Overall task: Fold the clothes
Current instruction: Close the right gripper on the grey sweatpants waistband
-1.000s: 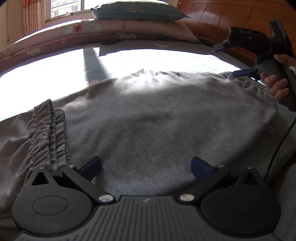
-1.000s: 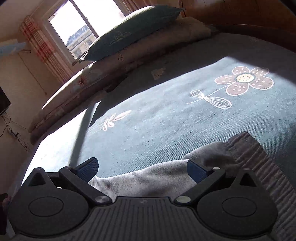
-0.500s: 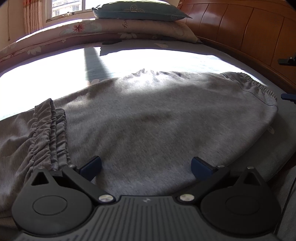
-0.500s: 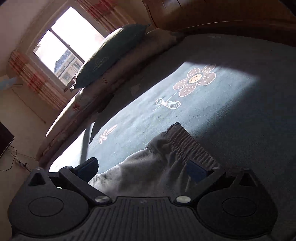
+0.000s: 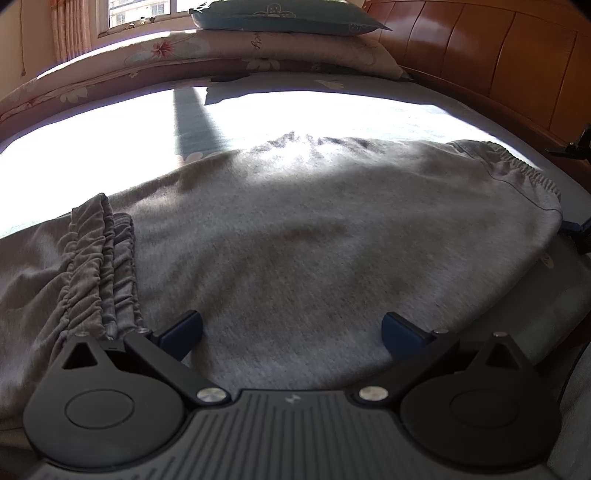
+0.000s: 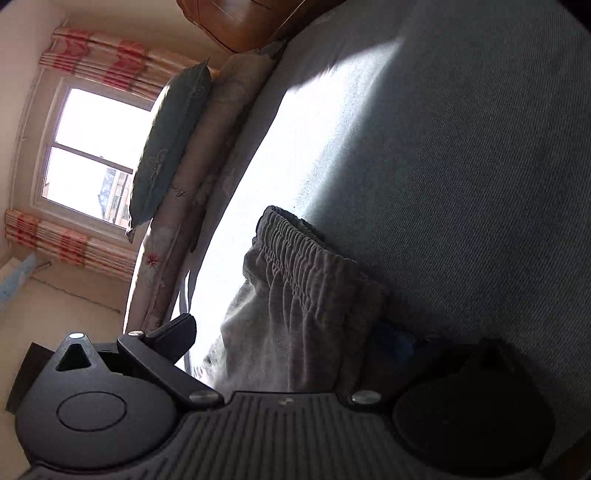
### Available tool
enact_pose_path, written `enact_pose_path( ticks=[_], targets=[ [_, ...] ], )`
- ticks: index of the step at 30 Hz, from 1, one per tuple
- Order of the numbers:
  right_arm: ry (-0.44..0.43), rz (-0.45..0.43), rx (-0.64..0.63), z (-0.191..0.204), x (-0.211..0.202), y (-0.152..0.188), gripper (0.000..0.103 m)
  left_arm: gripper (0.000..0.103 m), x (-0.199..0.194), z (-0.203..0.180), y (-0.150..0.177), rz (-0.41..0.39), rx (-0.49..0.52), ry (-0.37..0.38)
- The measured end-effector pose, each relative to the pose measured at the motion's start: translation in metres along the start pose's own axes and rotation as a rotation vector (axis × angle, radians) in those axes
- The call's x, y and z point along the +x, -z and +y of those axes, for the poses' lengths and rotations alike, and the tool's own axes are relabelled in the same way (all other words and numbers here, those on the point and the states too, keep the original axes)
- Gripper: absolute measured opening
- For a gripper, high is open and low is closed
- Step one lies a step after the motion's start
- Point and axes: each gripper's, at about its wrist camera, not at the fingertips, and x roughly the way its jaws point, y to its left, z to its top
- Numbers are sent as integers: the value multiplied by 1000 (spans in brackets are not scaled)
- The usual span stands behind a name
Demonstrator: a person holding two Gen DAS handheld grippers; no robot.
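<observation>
Grey sweatpants [image 5: 295, 243] lie spread across the bed. In the left wrist view their gathered cuffs [image 5: 96, 258] rest on the left and the elastic waistband [image 5: 524, 173] curves at the far right. My left gripper [image 5: 291, 332] hovers open just over the near edge of the fabric, holding nothing. Only a blue tip of the right gripper [image 5: 574, 229] shows, at the waistband corner. In the right wrist view the right gripper [image 6: 288, 336] is rolled sideways and open, with the waistband [image 6: 306, 266] lying between its fingers; one pad is partly hidden under cloth.
A teal pillow [image 5: 288, 14] lies on a folded floral quilt [image 5: 207, 51] at the far end. A wooden headboard [image 5: 480, 48] runs along the right. Sunlight washes out the blue-grey sheet [image 6: 461, 166]. A window [image 6: 92, 155] with striped curtains is beyond.
The right gripper has dropped from above the waistband to its corner and rolled onto its side, so the waistband now sits between its fingers. The left gripper has stayed put.
</observation>
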Motion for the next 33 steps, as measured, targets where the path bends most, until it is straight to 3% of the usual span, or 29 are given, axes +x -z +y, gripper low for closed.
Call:
enact_pose_path(
  ticks=[6, 11, 16, 25, 31, 33],
  targets=[
    [6, -13, 46, 4, 6, -7, 103, 102, 0, 1, -1, 2, 1, 4],
    [-3, -7, -7, 1, 1, 5, 102, 102, 0, 1, 0, 1, 7, 9],
    [89, -53, -4, 3, -2, -3, 103, 102, 1, 2, 1, -7, 7, 8],
    [47, -47, 105, -1, 19, -21, 103, 102, 0, 2, 1, -9, 5, 13],
    [31, 53, 74, 3, 17, 3, 103, 102, -1, 1, 2, -14, 5, 12],
    [22, 28, 25, 5, 18, 7, 103, 102, -1, 2, 2, -12, 5, 13]
  ],
)
